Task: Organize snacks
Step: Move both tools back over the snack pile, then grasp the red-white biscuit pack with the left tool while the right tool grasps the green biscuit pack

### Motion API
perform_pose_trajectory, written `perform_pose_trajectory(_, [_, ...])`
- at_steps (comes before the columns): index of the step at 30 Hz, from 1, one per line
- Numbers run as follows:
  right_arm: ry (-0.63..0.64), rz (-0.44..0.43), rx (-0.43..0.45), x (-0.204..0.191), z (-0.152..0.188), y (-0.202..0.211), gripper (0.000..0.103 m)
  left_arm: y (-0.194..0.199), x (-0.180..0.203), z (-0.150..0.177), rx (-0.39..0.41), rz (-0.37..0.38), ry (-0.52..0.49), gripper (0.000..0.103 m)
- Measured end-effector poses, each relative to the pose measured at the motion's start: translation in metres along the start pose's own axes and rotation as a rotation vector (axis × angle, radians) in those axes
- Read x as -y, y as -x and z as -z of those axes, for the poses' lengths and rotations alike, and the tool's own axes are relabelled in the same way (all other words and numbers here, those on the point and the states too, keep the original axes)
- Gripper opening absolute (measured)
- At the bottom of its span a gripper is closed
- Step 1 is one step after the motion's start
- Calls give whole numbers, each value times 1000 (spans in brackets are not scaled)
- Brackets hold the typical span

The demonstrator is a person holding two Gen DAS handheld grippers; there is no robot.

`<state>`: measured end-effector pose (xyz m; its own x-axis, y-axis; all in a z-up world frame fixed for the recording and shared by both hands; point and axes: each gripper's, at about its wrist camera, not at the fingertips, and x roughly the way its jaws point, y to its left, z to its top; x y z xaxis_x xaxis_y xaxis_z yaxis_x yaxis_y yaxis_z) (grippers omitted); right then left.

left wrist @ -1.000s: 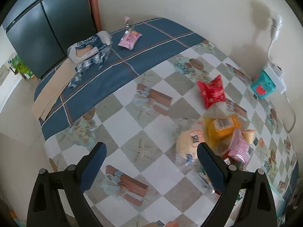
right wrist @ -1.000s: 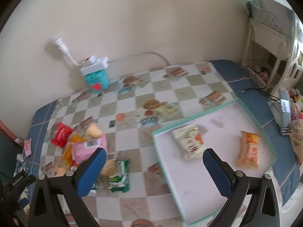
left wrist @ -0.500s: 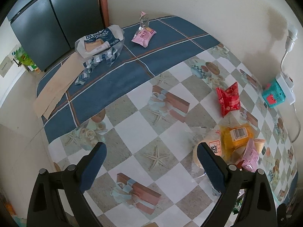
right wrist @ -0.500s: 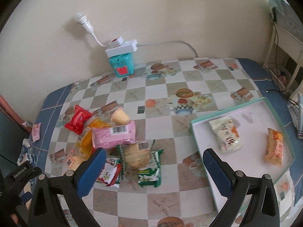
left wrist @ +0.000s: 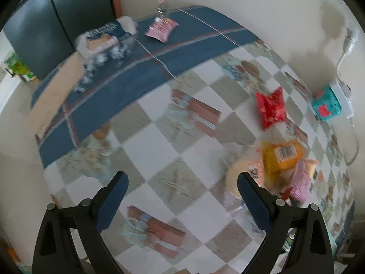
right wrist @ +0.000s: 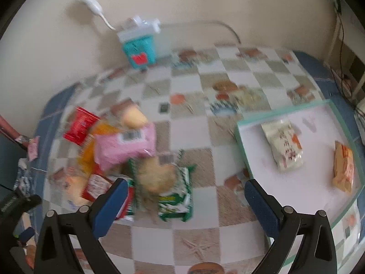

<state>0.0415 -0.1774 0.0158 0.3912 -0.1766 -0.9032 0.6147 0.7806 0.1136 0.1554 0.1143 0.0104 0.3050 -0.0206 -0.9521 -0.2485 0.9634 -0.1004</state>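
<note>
A heap of snack packets lies on the checked tablecloth: a pink packet (right wrist: 125, 146), a red packet (right wrist: 79, 125), a yellow one (right wrist: 87, 155), a round pastry in clear wrap (right wrist: 156, 177) on green packets (right wrist: 180, 196). My right gripper (right wrist: 186, 189) is open just above the pastry. To the right a teal-rimmed white tray (right wrist: 241, 137) holds a white packet (right wrist: 282, 145) and an orange packet (right wrist: 343, 171). My left gripper (left wrist: 181, 182) is open over bare cloth, left of the yellow packet (left wrist: 281, 156) and the red packet (left wrist: 271, 107).
A teal box with a white power strip (right wrist: 140, 45) stands by the wall. On the blue part of the cloth lie a bread bag (left wrist: 102, 41) and a small pink packet (left wrist: 160, 27). A dark cabinet (left wrist: 52, 18) stands behind.
My right gripper has swung left from the tray and closed in on the snack heap. My left gripper has drifted a little, with the heap staying at its right finger.
</note>
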Motion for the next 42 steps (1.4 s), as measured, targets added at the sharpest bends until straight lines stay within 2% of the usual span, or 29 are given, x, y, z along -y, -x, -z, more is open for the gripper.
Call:
perform_pose_trajectory(6, [-5, 39, -90, 11, 9, -30, 103, -8, 28, 11, -59, 71, -91, 96])
perform_pose_trajectory(16, [23, 47, -152, 9, 20, -56, 103, -14, 74, 29, -113, 105, -216, 96])
perform_pose_trajectory(28, [-43, 37, -69, 28, 0, -40, 103, -17, 120, 46, -166, 181, -290, 96])
perform_pose_trajectory(31, [-71, 41, -56, 35, -6, -37, 103, -21, 129, 50, -173, 176, -306, 96])
perform_pose_trajectory(37, [-112, 40, -23, 45, -14, -32, 103, -29, 136, 52, -185, 166, -308, 86])
perform_pose_trajectory(39, [-118, 42, -25, 47, -15, -33, 103, -30, 137, 52, -185, 163, -306, 76])
perform_pose_trajectory(42, [-119, 39, -31, 47, -14, -35, 103, -34, 141, 54, -184, 153, -304, 73])
